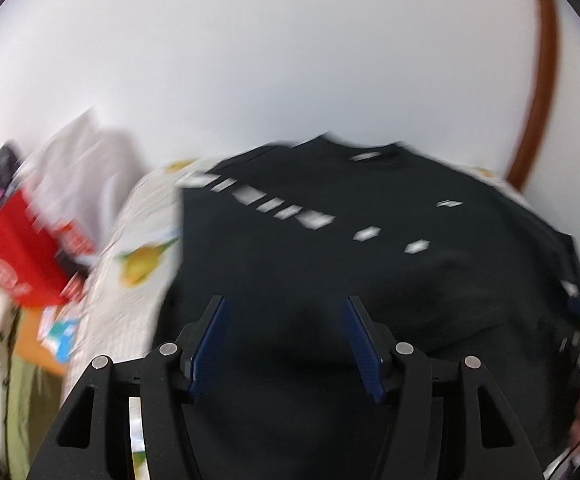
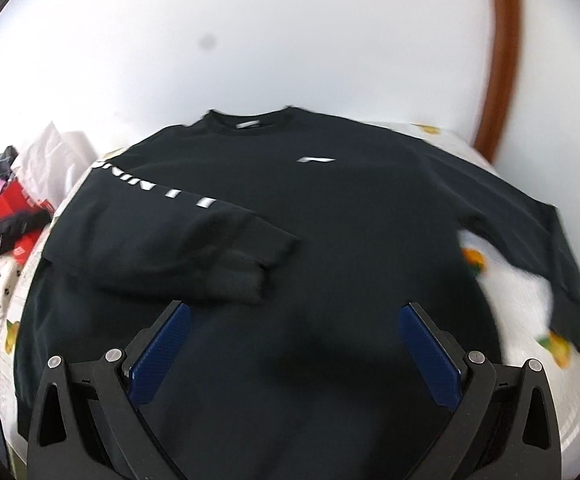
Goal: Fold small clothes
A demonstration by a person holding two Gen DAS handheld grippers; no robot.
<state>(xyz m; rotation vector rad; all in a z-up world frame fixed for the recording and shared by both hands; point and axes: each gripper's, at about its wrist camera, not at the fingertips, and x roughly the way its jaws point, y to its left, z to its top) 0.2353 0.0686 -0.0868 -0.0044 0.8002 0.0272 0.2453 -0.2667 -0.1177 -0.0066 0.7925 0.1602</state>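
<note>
Nearest to you, your left hand-held gripper [image 1: 284, 306] hangs over the lower body of a black sweatshirt [image 1: 369, 280], its blue pads partly apart with nothing between them. Your right hand-held gripper [image 2: 294, 312] is spread wide above the same stretch of cloth, also holding nothing. The sweatshirt lies face up on a bed covered by a white quilt printed with yellow fruit [image 2: 509, 300]. Just beyond the right gripper's pads, the sleeve with white lettering [image 2: 178, 220] is already folded inward across the chest, its cuff resting near the middle of the garment. The other sleeve [image 2: 529, 232] is stretched out sideways over the quilt, not yet folded. Farther on, a small white logo [image 2: 315, 159] sits on the chest, and the neckband with its label [image 2: 250, 122] points away from you toward a white wall [image 2: 290, 40]. By this reading the fold is at an early stage: one sleeve in, the second sleeve and the body folds remaining. Off to the far left sits a heap of other clothes and a red box [image 1: 22, 256], blurred.
</note>
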